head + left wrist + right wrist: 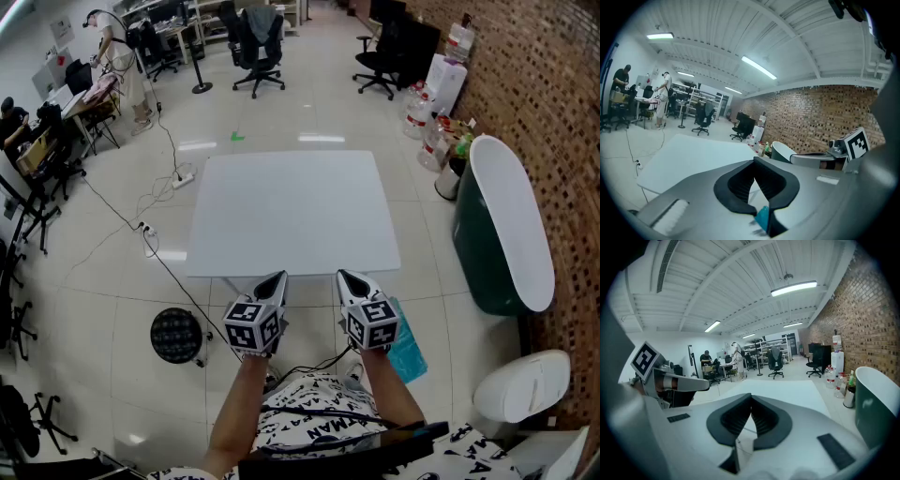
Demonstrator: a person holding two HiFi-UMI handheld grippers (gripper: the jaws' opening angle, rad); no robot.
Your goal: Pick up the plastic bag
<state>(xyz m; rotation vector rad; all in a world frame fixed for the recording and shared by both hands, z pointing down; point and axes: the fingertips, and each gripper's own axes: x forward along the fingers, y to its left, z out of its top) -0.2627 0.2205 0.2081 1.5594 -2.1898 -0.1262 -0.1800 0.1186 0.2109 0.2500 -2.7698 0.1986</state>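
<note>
From the head view, I see both claws side by side over the near edge of the white worktop (291, 206), which carries nothing. The left claw (275, 278) and the right claw (348, 278) each come to a closed point. Only this view shows the plastic bag (410, 345) plainly: teal, lying on the floor (112, 319) just right of my right forearm, below the worktop's near right corner and touched by neither claw.

The left gripper view confirms that claw's jaws are together at the tips with nothing between the pads. A teal sliver (763, 218) shows through the gap at their root, but I cannot tell whether it is the bag. In the right gripper view the jaws likewise meet, empty, and no teal shows there at all.

As for containers, a dark green bin (476, 258) stands right of the worktop against the brick wall (562, 112). Its long white lid (511, 220) covers the opening, so the contents are hidden. A smaller white bin (520, 384) sits nearer to me, also lidded. Bottles (433, 141) cluster on the floor beyond the green bin.
</note>
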